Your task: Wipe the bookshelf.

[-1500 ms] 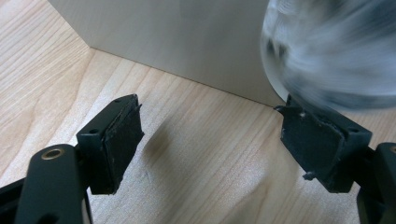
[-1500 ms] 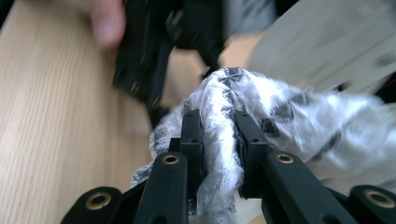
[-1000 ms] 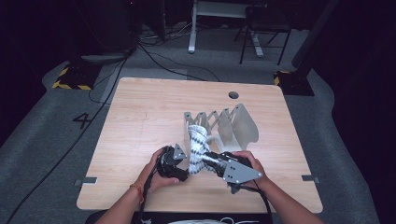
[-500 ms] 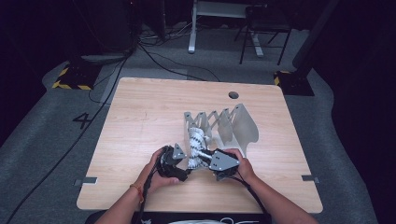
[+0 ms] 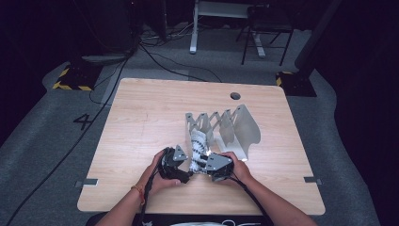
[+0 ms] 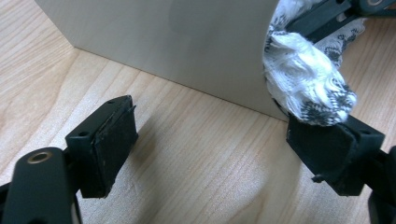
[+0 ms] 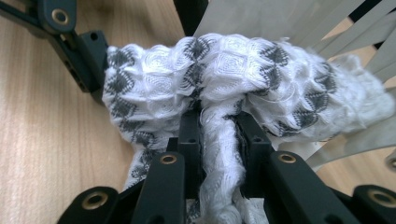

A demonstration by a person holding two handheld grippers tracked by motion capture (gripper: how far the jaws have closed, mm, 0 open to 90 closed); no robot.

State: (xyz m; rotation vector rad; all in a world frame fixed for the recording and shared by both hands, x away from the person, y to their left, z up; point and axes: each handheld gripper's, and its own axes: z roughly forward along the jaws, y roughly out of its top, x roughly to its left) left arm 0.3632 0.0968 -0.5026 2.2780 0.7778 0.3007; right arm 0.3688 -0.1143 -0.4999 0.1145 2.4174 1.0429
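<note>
Fingers (image 7: 189, 135) of the right gripper (image 7: 218, 135) pinch a fold of the white-and-grey patterned cloth (image 7: 233, 79), jaws nearly together with the knit squeezed between them. Left gripper (image 6: 224, 144) jaws stand wide apart; one pad has the cloth's end resting on it, not clamped.

High view: both grippers meet at the table's (image 5: 141, 122) near edge, cloth bunched between them, just in front of the metal rack (image 5: 230, 127). Weave detail is lost there (too small).

Right gripper view alone shows the grip itself and the rack's slats behind. Left gripper view shows a flat pale panel standing on the wood, cloth at its right.
</note>
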